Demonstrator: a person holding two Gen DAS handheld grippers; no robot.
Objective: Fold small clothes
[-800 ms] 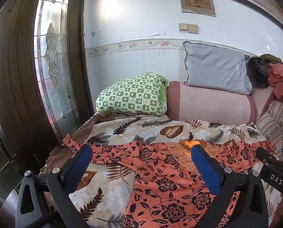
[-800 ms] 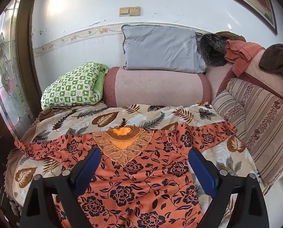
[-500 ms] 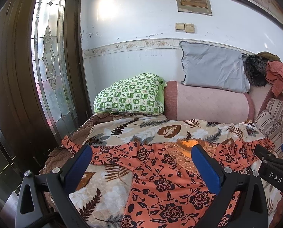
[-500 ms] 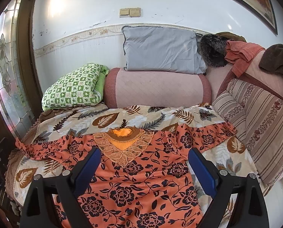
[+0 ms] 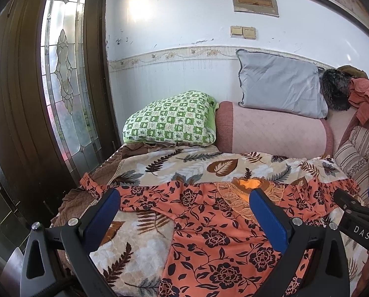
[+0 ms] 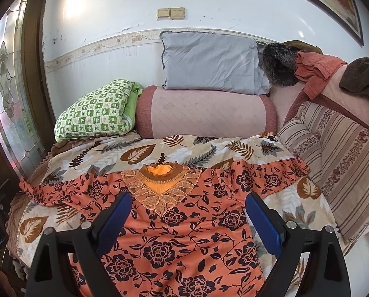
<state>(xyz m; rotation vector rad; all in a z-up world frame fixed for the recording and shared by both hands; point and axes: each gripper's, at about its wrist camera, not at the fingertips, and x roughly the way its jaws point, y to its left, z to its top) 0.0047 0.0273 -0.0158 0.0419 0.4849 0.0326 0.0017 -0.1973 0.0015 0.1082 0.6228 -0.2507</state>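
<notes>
I hold both grippers above the near edge of the bed, angled down at the orange floral blouse (image 6: 179, 225), which lies spread face-up on the leaf-print blanket (image 6: 144, 153), its embroidered neckline (image 6: 159, 185) toward the pink bolster (image 6: 204, 113) and its sleeves stretched out to either side. My left gripper (image 5: 184, 217) has its jaws released and spread wide, nothing between the blue pads (image 5: 102, 212); my right gripper (image 6: 187, 222) is just as wide and empty, hovering over the blouse's chest.

I judge the fold has not begun, so the first job is the sleeves. To do it well, I should drop my left gripper to the far end of the left sleeve (image 5: 97, 188), which looks bunched near the blanket's edge, and my right to the right sleeve (image 6: 283, 173) beside the striped cushion (image 6: 338, 153). I want to pinch only the blouse's cloth, not the plush blanket beneath, so a shallow bite at the hem is safer. Lifting just clear and carrying each sleeve inward across the chest should keep the body flat. The thin fabric will likely drag and wrinkle if I pull low.
</notes>
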